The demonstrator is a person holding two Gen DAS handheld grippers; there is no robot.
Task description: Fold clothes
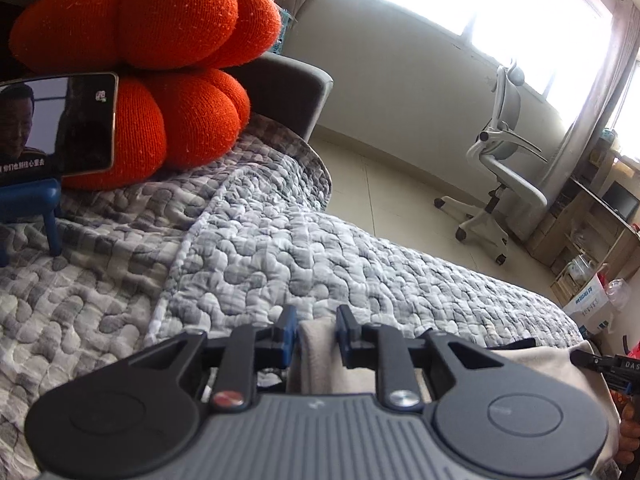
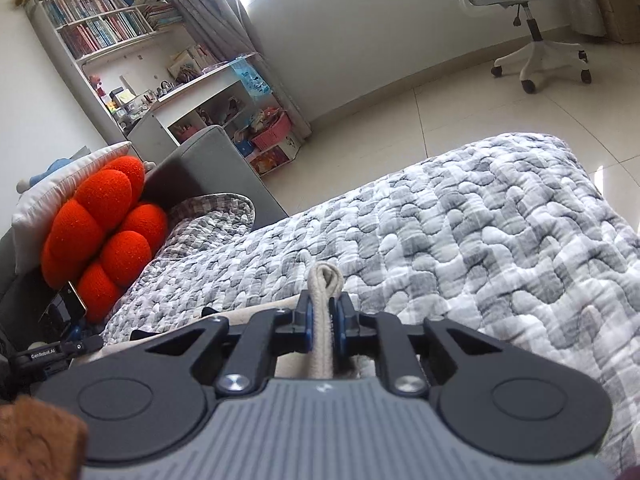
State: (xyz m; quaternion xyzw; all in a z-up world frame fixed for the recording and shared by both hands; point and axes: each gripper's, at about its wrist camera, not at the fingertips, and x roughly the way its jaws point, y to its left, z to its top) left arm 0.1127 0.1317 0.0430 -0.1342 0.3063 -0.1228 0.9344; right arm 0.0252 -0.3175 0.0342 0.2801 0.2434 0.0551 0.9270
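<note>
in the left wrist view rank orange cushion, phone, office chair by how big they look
1. orange cushion
2. office chair, though it stands far off, so it only looks smaller
3. phone, partly cut by the frame edge

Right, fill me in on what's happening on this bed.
A person is folding a beige cloth garment over a grey patterned quilt, one handheld gripper in each hand. The right gripper is shut on a bunched ribbed edge. The left gripper has beige fabric between its fingers, gripping another part. An orange knotted cushion sits at the bed's head.
</note>
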